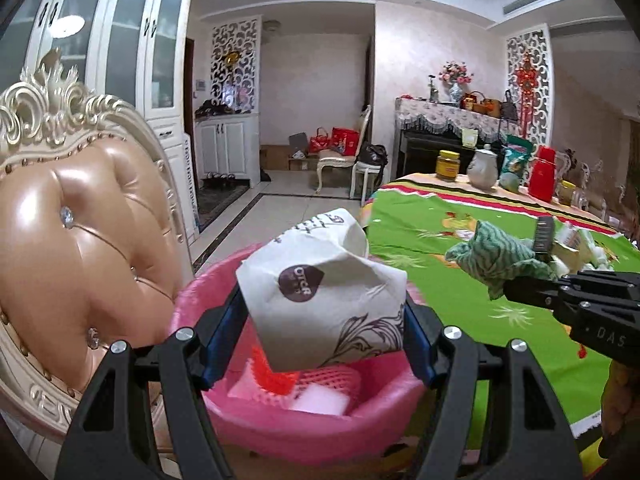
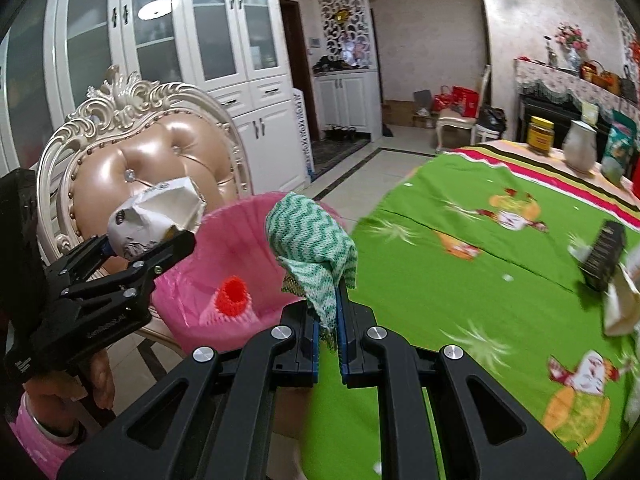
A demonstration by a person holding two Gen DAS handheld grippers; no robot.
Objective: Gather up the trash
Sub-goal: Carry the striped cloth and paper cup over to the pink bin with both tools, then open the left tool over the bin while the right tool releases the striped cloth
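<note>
My left gripper (image 1: 324, 316) is shut on a crumpled white paper bag (image 1: 320, 292) with dark print and holds it above the pink-lined trash bin (image 1: 280, 428). The bin holds red and pink foam nets (image 1: 280, 376). In the right wrist view the left gripper (image 2: 148, 240) holds the bag (image 2: 156, 212) left of the bin (image 2: 236, 240). My right gripper (image 2: 328, 320) is shut on a green-and-white wavy cloth (image 2: 312, 240), held at the bin's right edge by the table. The cloth also shows in the left wrist view (image 1: 496, 256), in the right gripper (image 1: 516, 288).
A green cartoon tablecloth covers the table (image 2: 480, 280). A black box (image 2: 604, 256) and crumpled paper (image 2: 624, 304) lie on it at the right. A jar (image 1: 448, 165), a white jug (image 1: 483, 168) and a red flask (image 1: 543, 174) stand at its far end. An ornate padded chair (image 1: 72, 248) stands behind the bin.
</note>
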